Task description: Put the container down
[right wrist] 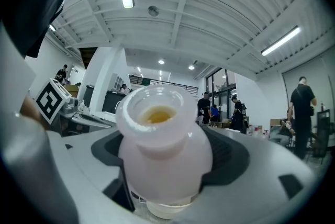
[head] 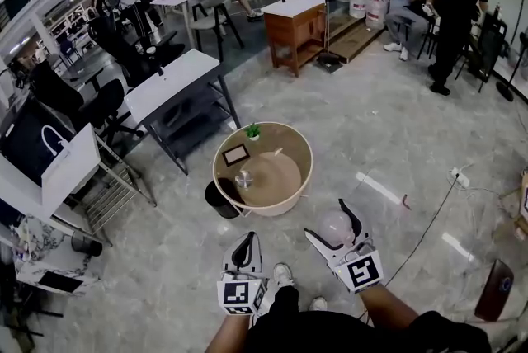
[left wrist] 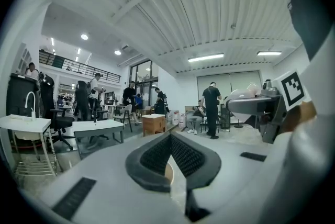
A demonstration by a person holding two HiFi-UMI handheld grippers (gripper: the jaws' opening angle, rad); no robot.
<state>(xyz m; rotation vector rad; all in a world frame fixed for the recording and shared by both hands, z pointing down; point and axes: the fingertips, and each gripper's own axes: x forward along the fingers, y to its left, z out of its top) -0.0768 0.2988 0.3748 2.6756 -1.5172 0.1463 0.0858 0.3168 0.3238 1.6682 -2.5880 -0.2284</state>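
Observation:
A translucent white container (head: 333, 226) with an open neck sits between the jaws of my right gripper (head: 336, 228), which is shut on it. In the right gripper view the container (right wrist: 164, 152) fills the middle, its mouth facing the camera, and the gripper (right wrist: 166, 157) points upward into the room. My left gripper (head: 244, 247) hangs beside my knee, shut with nothing in it; its pads (left wrist: 180, 154) meet. Both are held low in front of me, short of the round wooden table (head: 289, 143).
The round table carries a small plant (head: 253, 131), a picture frame (head: 236, 154) and a glass item (head: 243, 179). A black bin (head: 220, 200) stands at its left. A grey desk (head: 172, 84), a wire rack (head: 99, 195) and a floor cable (head: 429, 221) are nearby. People stand at the back.

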